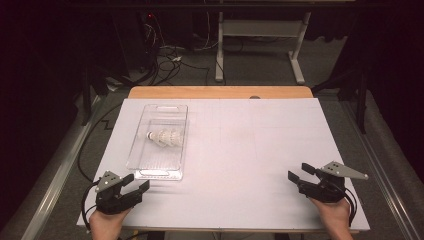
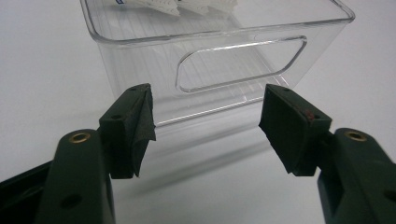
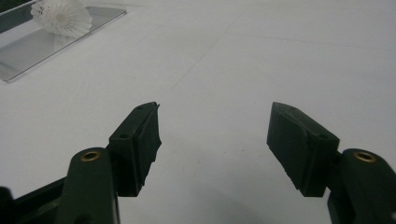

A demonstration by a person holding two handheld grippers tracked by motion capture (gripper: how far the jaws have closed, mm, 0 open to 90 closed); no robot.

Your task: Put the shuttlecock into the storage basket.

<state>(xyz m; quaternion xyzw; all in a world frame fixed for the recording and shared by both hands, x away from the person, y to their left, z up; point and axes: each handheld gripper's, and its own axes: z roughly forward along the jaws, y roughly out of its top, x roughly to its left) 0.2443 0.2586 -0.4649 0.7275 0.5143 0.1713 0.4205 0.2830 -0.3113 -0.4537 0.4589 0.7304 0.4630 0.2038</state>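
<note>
At the near left edge of the table (image 1: 240, 165), the left gripper (image 1: 134, 186) rests low in the person's left hand (image 1: 106, 222), pointing toward the far right. Its fingers (image 2: 133, 126) stand wide apart with nothing between them. In the left gripper view they frame the near end wall of the clear plastic bin (image 2: 219, 56), which sits just beyond the tips, apart from them, with its slot handle facing the gripper.

At the near right, the right gripper (image 1: 298, 172) sits in the person's right hand (image 1: 336, 216) and points left across the bare white surface. Its fingers (image 3: 140, 140) are also spread wide and hold nothing; the right gripper view shows plain tabletop between them.

Farther out, on the left half of the table, the clear plastic bin (image 1: 159, 142) lies lengthwise, running from near to far. Inside it, around the middle, white shuttlecocks (image 1: 164, 137) lie on their sides, cork end to the left. How many are nested together I cannot tell. In the right gripper view the feathered skirt (image 3: 63, 17) shows at the far left, well apart from that gripper.

Beyond the white sheet, a strip of wooden tabletop edge (image 1: 220, 92) shows, and behind it the dark floor with cables (image 1: 170, 57) and the legs of a white frame (image 1: 260, 45).
</note>
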